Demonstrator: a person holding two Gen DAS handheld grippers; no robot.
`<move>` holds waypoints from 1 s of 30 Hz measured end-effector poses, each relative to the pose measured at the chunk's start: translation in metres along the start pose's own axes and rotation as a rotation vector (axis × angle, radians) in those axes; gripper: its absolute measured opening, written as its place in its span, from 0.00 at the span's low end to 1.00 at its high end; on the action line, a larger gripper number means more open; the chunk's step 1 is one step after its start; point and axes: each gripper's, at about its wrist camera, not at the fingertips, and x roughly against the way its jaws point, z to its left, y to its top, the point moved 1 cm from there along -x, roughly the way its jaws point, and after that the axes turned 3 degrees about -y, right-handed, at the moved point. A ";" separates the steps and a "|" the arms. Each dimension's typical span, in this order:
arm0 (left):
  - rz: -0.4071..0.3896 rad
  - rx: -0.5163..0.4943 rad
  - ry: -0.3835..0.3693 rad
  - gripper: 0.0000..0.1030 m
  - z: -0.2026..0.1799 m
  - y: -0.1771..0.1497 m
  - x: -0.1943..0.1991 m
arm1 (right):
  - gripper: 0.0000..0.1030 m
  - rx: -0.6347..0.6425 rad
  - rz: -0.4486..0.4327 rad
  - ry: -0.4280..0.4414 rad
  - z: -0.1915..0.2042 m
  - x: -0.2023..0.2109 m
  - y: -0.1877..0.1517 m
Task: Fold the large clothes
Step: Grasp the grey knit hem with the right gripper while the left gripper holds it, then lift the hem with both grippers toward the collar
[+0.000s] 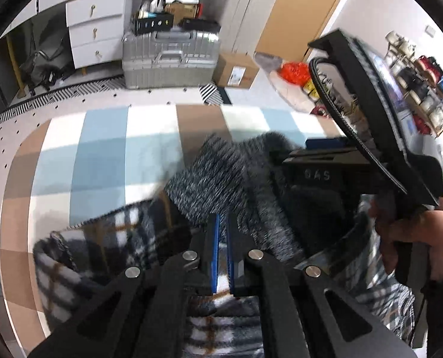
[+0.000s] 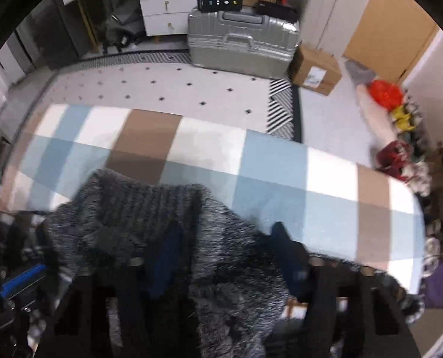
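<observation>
Fuzzy grey garment (image 2: 221, 256) (blurred) between tool fingers (image 2: 290, 262)

Left wrist camera looks steeply down along its gripper's blue-padded fingers (image 1: 223, 253), close over a fuzzy grey-black knit garment (image 1: 221, 176) on a blue, white and brown checked cloth (image 1: 102, 155). Right wrist camera, equally close, faces the same way. Both share the garment, the cloth and a ribbed silver suitcase (image 2: 242, 44) beyond.
</observation>
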 end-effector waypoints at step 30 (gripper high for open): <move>0.051 0.120 0.046 0.73 0.007 0.026 -0.014 | 0.04 0.076 -0.345 -0.024 -0.022 0.082 -0.056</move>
